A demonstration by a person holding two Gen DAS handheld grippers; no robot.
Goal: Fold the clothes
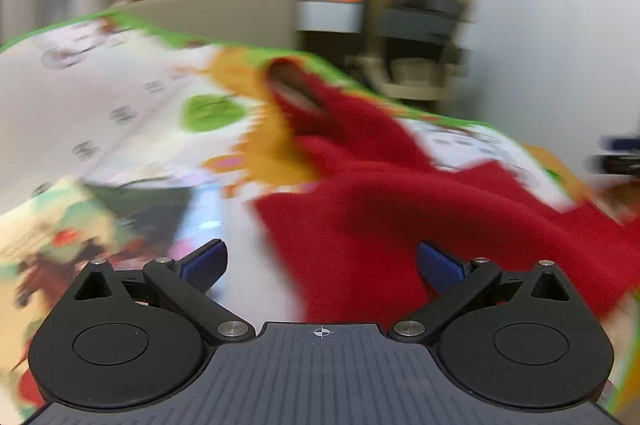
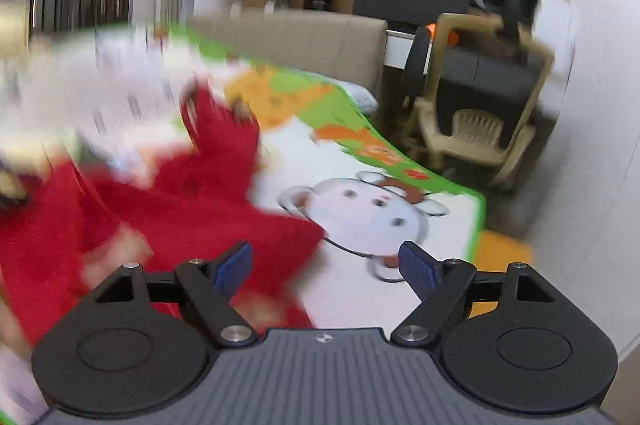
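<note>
Red garment is seen rumpled on the cartoon play mat; left gripper spread wide, garment just ahead under its right finger; right gripper spread, empty, garment ahead-left; both views blurred.

Your left gripper faces the red garment; bare play mat lies leftward. Beside your right gripper, clear mat; beige chair blocks beyond its edge.
</note>
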